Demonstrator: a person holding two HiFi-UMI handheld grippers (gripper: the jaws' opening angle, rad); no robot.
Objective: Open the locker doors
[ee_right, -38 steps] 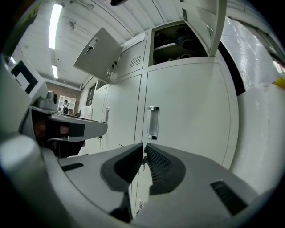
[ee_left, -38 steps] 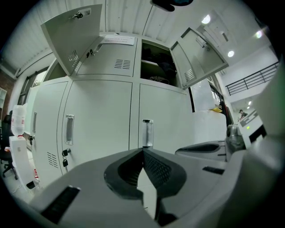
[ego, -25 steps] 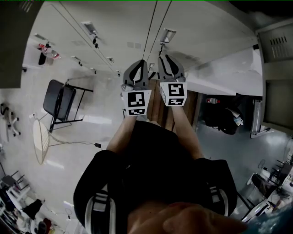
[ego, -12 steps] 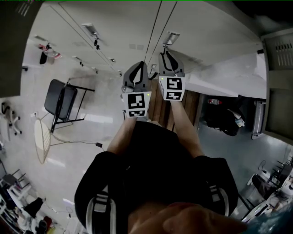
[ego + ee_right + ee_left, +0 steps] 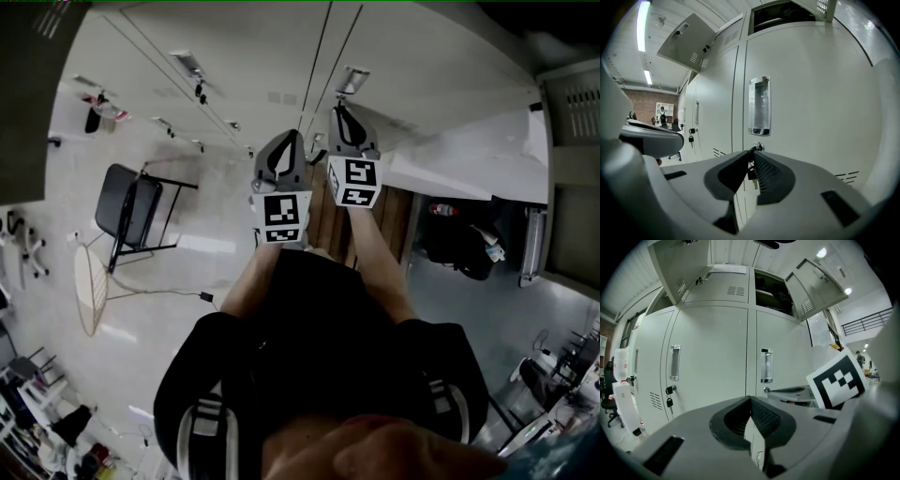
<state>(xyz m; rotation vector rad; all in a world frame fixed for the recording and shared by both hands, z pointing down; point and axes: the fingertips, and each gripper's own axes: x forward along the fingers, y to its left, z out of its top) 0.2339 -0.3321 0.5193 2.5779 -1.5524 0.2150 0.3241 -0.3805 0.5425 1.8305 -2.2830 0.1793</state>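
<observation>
Tall pale grey locker doors [image 5: 712, 348] fill both gripper views, each with a recessed handle [image 5: 759, 105] and a lock below it. My right gripper [image 5: 752, 152] is at the lock of its door [image 5: 811, 103]. Its jaws have just been closing and now pinch the key [image 5: 757, 147] in that lock, with a second key [image 5: 751, 173] hanging between the pads. My left gripper [image 5: 750, 399] is shut on nothing, a short way back from the seam between two doors. In the head view the right gripper [image 5: 339, 114] reaches further toward the lockers than the left gripper [image 5: 286, 142].
Two small upper locker doors [image 5: 679, 268] [image 5: 815, 282] hang open overhead. A neighbouring door also has keys in its lock [image 5: 669, 392]. A black folding chair [image 5: 127, 211] stands to the left. To the right an open door panel [image 5: 469, 155] juts out beside dark bags [image 5: 459, 246].
The right gripper has moved forward to the locker door and its marker cube looks smaller and higher. The left gripper has stayed almost still.
</observation>
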